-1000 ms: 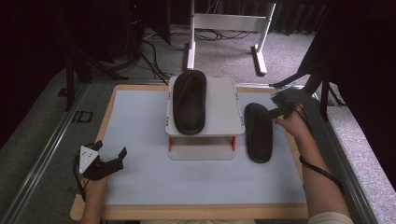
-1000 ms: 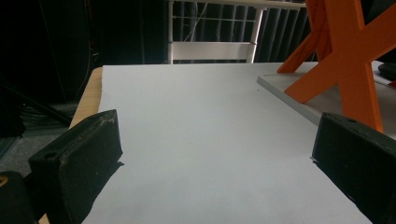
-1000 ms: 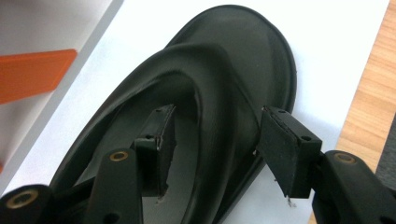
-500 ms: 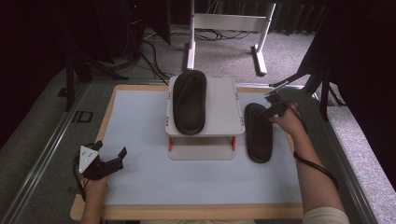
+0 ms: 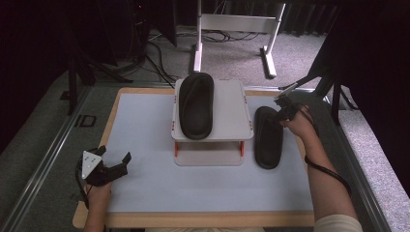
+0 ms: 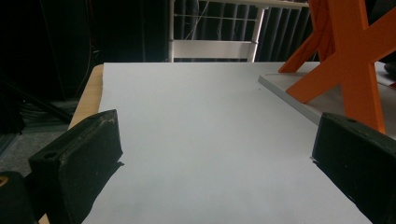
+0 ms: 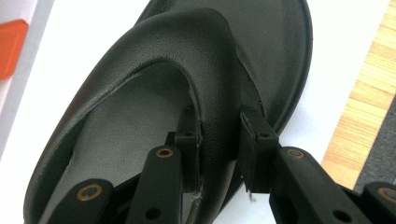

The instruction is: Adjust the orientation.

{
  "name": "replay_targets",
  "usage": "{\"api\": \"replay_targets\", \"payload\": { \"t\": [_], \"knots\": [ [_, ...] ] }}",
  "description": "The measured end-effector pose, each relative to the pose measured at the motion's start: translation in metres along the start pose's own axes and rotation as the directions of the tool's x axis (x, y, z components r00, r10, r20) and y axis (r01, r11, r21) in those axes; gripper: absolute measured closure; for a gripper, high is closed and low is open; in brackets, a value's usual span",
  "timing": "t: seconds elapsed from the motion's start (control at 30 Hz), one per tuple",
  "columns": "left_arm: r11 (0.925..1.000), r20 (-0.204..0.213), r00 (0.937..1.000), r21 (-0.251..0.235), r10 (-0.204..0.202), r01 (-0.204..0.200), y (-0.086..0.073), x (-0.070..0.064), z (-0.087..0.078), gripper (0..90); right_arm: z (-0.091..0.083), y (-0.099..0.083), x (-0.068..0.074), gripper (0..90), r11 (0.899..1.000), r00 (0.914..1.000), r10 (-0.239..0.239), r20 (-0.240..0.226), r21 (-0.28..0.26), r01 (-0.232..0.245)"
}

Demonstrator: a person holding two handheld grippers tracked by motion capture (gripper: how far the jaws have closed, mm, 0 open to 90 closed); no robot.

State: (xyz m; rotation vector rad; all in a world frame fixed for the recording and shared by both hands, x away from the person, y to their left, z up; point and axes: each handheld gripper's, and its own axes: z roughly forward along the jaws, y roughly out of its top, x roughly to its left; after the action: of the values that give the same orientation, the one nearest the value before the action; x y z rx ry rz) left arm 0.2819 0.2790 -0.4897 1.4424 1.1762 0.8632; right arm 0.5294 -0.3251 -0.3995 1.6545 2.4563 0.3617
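We hold a two-jaw gripper in each hand at a table covered by a pale blue-grey mat [image 5: 145,193]. Our right gripper [image 7: 219,140] has its jaws pinched on the strap of a black flip-flop sandal [image 7: 187,93]: one jaw pad sits inside the strap's loop, the other presses on its outer face, and the strap stands up between them. The sandal's footbed spreads out beyond and below the jaws, and its sole lies flat on the mat. Seen from the high view, this sandal [image 5: 268,137] lies just beside a small white raised platform [image 5: 232,116] with orange legs, on the side toward our right gripper [image 5: 285,110]. A second black sandal [image 5: 196,105] rests on top of that platform.

Our left gripper [image 5: 116,166] hovers near the mat's near-left corner, well apart from both sandals. In the left gripper view, its jaws are spread wide with bare mat between them, and the platform's orange leg [image 6: 355,60] rises beyond the jaw on that view's right.
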Motion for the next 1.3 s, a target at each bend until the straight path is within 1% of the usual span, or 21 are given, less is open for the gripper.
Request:
{"api": "replay_targets", "payload": {
  "t": [0.07,0.17,0.3,0.43,0.57,0.6,0.7,0.77,0.87,1.03,1.13,1.17,1.2,1.3],
  "knots": [
    [1.0,0.0,1.0,-0.001,0.001,-0.001,0.0,0.0,0.0,1.2,-0.002,0.0,-0.001,71.8,1.0,1.0,-0.003,0.002,0.0,0.003],
    [1.0,-0.001,1.0,0.001,-0.001,0.001,0.0,0.0,0.0,1.2,-0.014,-0.001,-0.002,71.9,1.0,0.9997,-0.018,-0.015,0.0,0.018],
    [1.0,0.0,1.0,0.001,0.0,0.0,0.0,0.0,0.0,1.2,-0.028,-0.003,-0.004,72.2,1.0,0.9996,-0.01,-0.027,0.003,0.01],
    [1.0,-0.001,1.0,0.002,-0.001,0.001,0.0,0.0,0.0,1.2,-0.044,-0.004,-0.006,72.3,1.0,0.9997,-0.02,-0.014,-0.007,0.019],
    [1.0,-0.001,1.0,0.002,-0.001,0.001,0.0,0.0,0.0,1.2,-0.062,-0.001,-0.004,72.2,0.999,0.9993,-0.038,-0.002,-0.013,0.038],
    [1.0,0.0,1.0,0.002,-0.001,0.001,0.0,0.0,0.0,1.2,-0.067,0.0,-0.003,72.3,0.999,0.9988,-0.049,0.002,-0.02,0.049],
    [1.0,0.001,1.0,0.0,-0.003,0.003,0.0,0.0,0.0,1.2,-0.081,0.002,0.001,72.3,0.998,0.9981,-0.06,0.017,-0.032,0.061],
    [1.0,0.001,1.0,0.0,-0.005,0.005,0.0,0.0,0.0,1.2,-0.091,0.004,0.005,72.3,0.997,0.9973,-0.071,0.016,-0.025,0.072],
    [1.0,0.002,1.0,0.0,-0.005,0.005,0.0,0.0,0.0,1.2,-0.106,0.009,0.009,72.2,0.997,0.9967,-0.076,0.028,-0.016,0.076],
    [1.0,0.003,1.0,0.0,-0.008,0.008,0.0,0.001,0.0,1.2,-0.13,0.019,0.017,72.2,0.998,0.9982,-0.057,0.017,-0.025,0.057],
    [1.0,0.002,1.0,0.001,-0.006,0.006,0.0,0.001,0.0,1.2,-0.133,0.02,0.018,72.2,0.998,0.9984,-0.054,0.014,-0.025,0.055],
    [1.0,0.004,1.0,0.002,-0.004,0.004,0.0,0.001,0.0,1.2,-0.138,0.022,0.02,72.2,0.998,0.9987,-0.051,0.011,-0.033,0.051],
    [1.0,0.004,1.0,0.001,-0.006,0.006,0.0,0.001,0.0,1.2,-0.151,0.029,0.028,72.2,0.997,0.9978,-0.065,0.011,-0.05,0.065],
    [0.9999,0.005,0.9999,0.0,-0.01,0.01,0.0,0.001,0.0,1.2,-0.161,0.035,0.037,72.2,0.995,0.9975,-0.07,-0.001,-0.07,0.07]
  ]
}}
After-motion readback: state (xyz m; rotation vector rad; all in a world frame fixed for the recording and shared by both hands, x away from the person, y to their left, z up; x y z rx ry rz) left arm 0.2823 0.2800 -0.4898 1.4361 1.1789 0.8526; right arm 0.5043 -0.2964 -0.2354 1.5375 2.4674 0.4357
